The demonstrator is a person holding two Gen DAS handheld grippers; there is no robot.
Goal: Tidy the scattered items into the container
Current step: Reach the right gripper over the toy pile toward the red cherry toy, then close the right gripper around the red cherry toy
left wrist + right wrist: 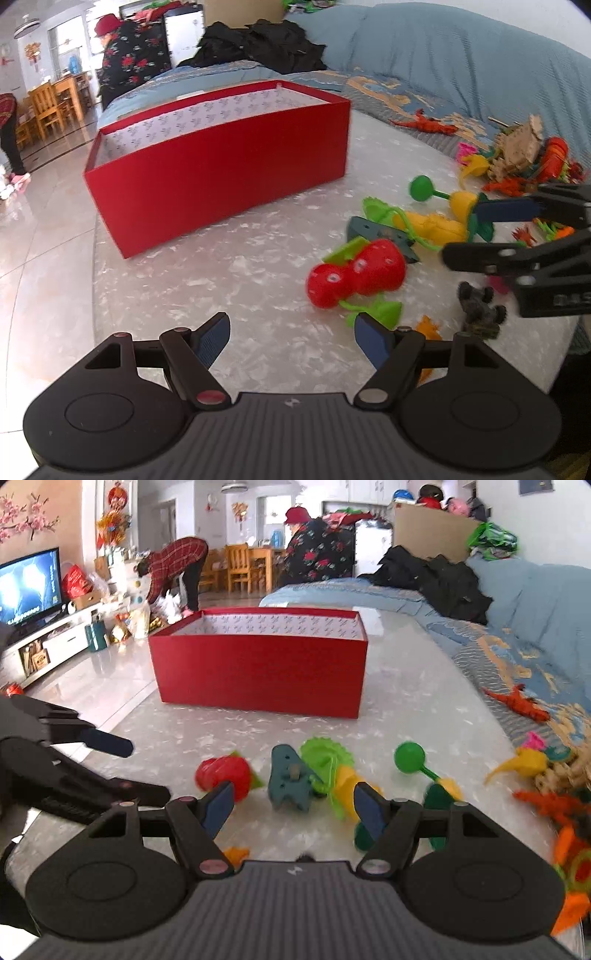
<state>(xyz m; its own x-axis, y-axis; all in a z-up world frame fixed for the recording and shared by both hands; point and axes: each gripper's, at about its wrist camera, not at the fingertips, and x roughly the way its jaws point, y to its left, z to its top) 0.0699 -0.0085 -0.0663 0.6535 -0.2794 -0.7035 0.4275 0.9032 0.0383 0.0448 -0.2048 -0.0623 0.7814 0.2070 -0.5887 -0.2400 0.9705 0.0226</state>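
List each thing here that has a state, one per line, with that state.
Red box: open, no lid, upright on the table.
Left tongs: open, holding nothing.
Right tongs: open, holding nothing.
Red cherry toy: lying on the table, outside the box.
Television: switched on.

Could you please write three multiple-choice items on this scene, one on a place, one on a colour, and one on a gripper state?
1. Where does the red cherry-shaped plastic toy lie?
A. inside the box
B. on the pale marbled tabletop
C. on the sofa

2. What colour is the outside of the rectangular cardboard box?
A. red
B. blue
C. green

3. How does the left gripper stand?
A. shut on a toy
B. shut, empty
C. open, empty

Answers:
1 B: it rests on the tabletop, outside the box.
2 A: its outer walls are red.
3 C: its blue-padded fingers stand apart with only table between them.
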